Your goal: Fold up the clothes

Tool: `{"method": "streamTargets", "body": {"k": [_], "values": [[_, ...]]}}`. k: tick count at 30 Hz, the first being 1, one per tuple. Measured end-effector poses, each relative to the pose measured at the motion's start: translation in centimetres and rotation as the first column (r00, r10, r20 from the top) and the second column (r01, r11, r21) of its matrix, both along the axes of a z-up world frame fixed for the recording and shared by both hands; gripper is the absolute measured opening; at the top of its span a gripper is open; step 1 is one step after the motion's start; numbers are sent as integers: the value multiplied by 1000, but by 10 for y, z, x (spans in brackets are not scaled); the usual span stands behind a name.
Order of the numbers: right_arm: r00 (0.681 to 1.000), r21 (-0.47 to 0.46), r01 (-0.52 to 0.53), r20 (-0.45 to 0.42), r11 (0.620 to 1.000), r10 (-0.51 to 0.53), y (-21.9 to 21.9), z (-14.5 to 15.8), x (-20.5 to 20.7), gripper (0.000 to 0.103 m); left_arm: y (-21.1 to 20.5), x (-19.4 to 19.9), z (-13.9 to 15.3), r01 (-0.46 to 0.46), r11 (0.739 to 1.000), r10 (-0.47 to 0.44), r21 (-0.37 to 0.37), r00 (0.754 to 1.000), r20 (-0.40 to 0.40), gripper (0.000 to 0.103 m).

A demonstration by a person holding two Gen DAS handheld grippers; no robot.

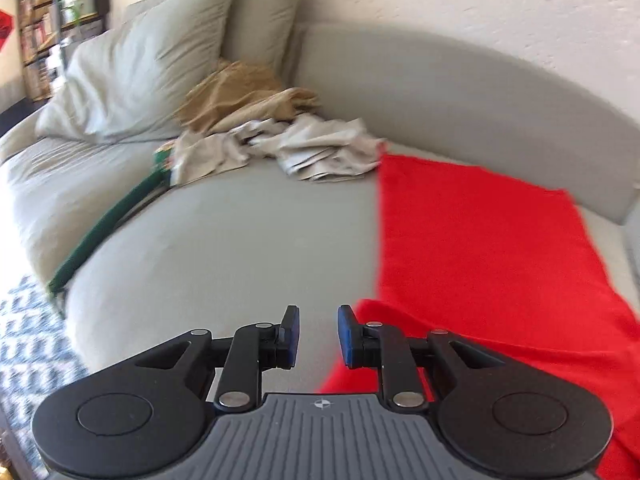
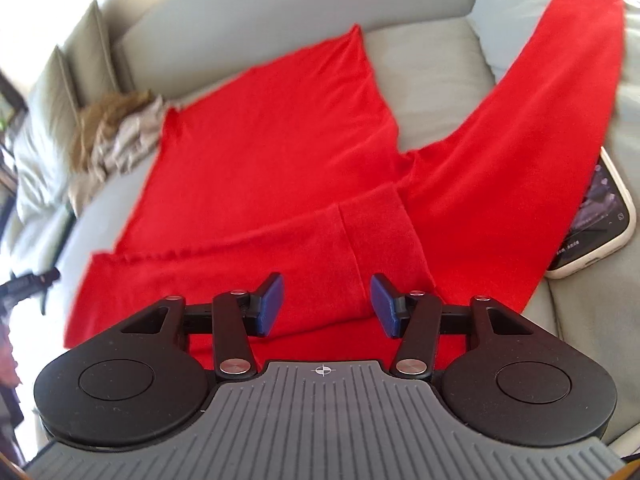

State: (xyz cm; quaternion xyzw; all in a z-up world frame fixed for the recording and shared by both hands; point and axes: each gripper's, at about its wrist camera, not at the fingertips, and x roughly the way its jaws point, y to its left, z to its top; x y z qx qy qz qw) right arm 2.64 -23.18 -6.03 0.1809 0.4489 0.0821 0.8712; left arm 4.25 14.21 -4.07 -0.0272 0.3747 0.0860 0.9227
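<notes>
A red garment (image 2: 280, 128) lies spread flat on a grey sofa (image 1: 224, 240), with 1 sleeve (image 2: 532, 92) running out over the sofa's arm cushion and the other sleeve (image 2: 248, 264) folded across the body, its cuff ending near the garment's middle. The left claw (image 1: 318, 336) hangs above the bare seat just beside the garment's left edge; its jaws stand narrow, with a small gap and nothing between them. The right claw (image 2: 327, 306) hangs over the folded sleeve; its jaws stand at medium width, with the red cloth seen through the gap, and the pads do not press on it. A pile of beige and tan clothes (image 1: 280, 132) lies at the back of the seat, near 2 pillows (image 1: 160, 52). A green item (image 1: 116, 216) lies in the seam left of the seat. A phone (image 2: 596, 216) rests on the cushion, touching the outstretched sleeve's edge.
</notes>
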Motion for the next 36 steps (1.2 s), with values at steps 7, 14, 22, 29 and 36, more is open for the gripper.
{"method": "streamTargets", "body": {"k": [7,14,22,29,36], "values": [[995,-225,-96,-6,970,97,26,-19,11,0,18,7,-42,-200,980,199,1,975,-104,17],[991,-119,128,58,985,-121,-41,-3,-12,14,31,-32,-7,-147,981,141,-123,988,-56,20],[1000,-177,-6,7,984,8,-27,-22,25,38,-41,-32,-9,55,984,-62,-168,997,-35,21],[998,-265,-42,34,963,53,-11,-23,19,46,-60,-35,-22,101,982,-115,-158,989,-87,25],[998,-180,-32,41,983,40,-27,-14,19,46,-75,-31,-28,136,977,-154,-166,983,-103,29]]}}
